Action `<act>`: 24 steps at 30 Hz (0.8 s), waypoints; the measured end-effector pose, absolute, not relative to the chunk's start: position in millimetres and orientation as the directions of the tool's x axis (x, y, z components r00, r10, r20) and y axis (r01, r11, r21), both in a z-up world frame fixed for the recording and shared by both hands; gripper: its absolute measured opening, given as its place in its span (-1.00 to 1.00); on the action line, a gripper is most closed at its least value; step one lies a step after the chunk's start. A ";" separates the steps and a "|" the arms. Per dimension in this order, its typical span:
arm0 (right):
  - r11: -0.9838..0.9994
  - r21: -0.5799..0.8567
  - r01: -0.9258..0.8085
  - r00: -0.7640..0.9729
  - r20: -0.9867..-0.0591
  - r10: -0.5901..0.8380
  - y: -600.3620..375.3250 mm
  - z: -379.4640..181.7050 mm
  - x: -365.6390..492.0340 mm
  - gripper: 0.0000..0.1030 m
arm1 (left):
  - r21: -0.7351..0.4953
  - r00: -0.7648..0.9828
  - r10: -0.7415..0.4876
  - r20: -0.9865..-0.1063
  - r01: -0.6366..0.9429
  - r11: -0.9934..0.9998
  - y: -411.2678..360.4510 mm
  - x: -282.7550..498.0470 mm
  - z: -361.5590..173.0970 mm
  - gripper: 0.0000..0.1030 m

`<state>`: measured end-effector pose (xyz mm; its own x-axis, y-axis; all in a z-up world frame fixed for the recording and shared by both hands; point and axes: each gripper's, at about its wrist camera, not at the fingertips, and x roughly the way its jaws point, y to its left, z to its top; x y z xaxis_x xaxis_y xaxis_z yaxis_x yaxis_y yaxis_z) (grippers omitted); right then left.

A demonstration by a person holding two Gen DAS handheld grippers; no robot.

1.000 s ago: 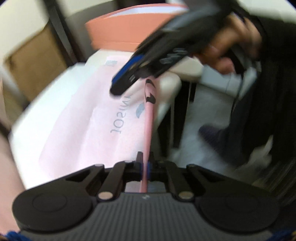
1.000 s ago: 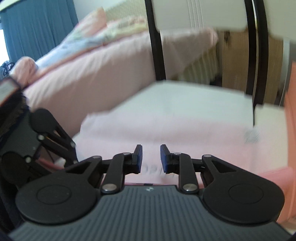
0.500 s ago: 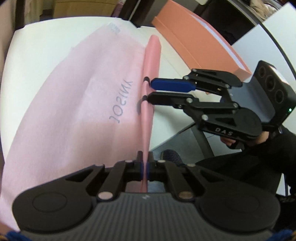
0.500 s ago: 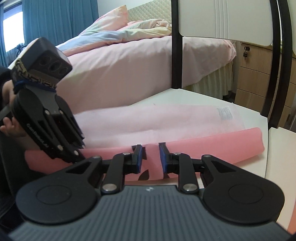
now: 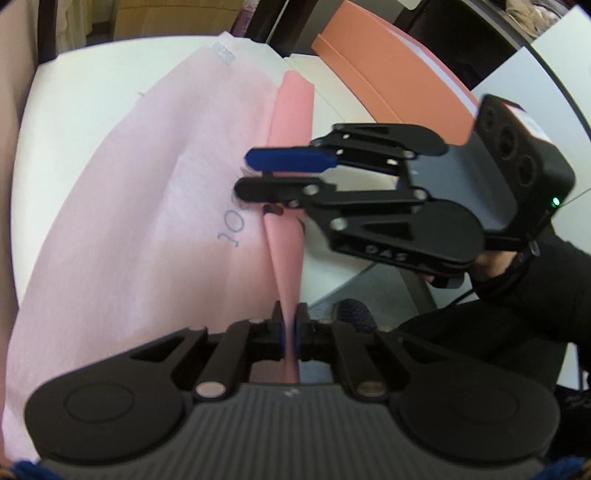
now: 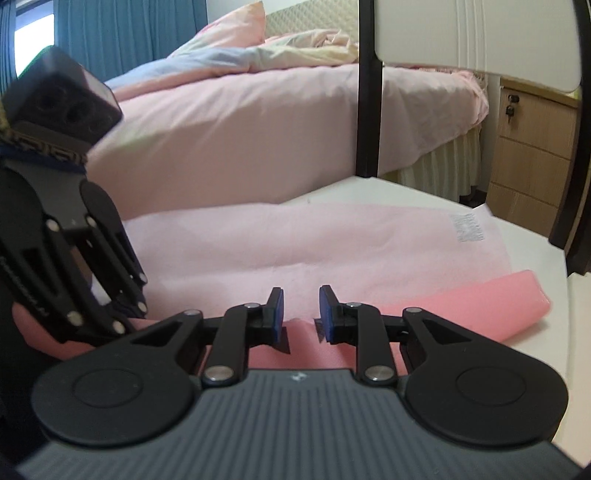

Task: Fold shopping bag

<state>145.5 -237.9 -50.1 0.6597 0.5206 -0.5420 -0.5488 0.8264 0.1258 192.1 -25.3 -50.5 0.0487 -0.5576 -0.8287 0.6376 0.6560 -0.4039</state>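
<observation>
Your left gripper [image 5: 290, 326], at the bottom centre of its own view, is clamped on the darker pink folded edge [image 5: 286, 258] of the pale pink non-woven shopping bag [image 5: 147, 206]; the thin fabric rises as a taut ridge from between its closed fingers. Your right gripper [image 5: 255, 175] reaches in from the right of that view, mid-frame, with its blue-padded finger [image 5: 288, 160] above and its black finger [image 5: 280, 188] below, a narrow gap between them. It sits at the same pink edge, farther along. In the right wrist view, the right gripper [image 6: 299, 314] shows its blue pads [image 6: 277, 314] apart, with the pink edge [image 6: 461, 306] lying just below and in front of them; whether the fingertips touch the fabric cannot be told.

The bag lies flat on a white table [image 5: 74, 92], soft and matte, filling the left and centre of the left wrist view. It has grey printed letters [image 5: 232, 227] near the middle and a small sewn label [image 5: 223, 53] at its far corner, upper centre.

A salmon-orange flat board [image 5: 388, 74] lies beyond the bag at the upper right. In the right wrist view, a bed with a pink cover [image 6: 258, 129] fills the background, a black chair post [image 6: 367, 92] stands upright centre-right, blue curtains [image 6: 129, 33] hang upper left, and a wooden drawer cabinet [image 6: 532, 155] sits at the right.
</observation>
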 end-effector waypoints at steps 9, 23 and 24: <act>0.834 0.127 -0.537 0.633 -0.593 0.498 -236.7 -59.3 149.3 -0.53 | -0.135 0.270 -0.495 -0.826 0.759 0.638 -47.3 170.1 -34.6 -0.07; 0.896 0.196 -0.397 0.626 -0.656 0.421 -267.8 -49.6 112.8 -0.53 | 0.278 0.407 -0.503 -0.763 0.908 0.314 -77.4 77.1 -34.1 0.01; 0.900 0.212 -0.382 0.622 -0.661 0.419 -270.4 -49.0 111.0 -0.53 | 0.317 0.418 -0.507 -0.754 0.907 0.276 -79.2 68.3 -36.5 0.02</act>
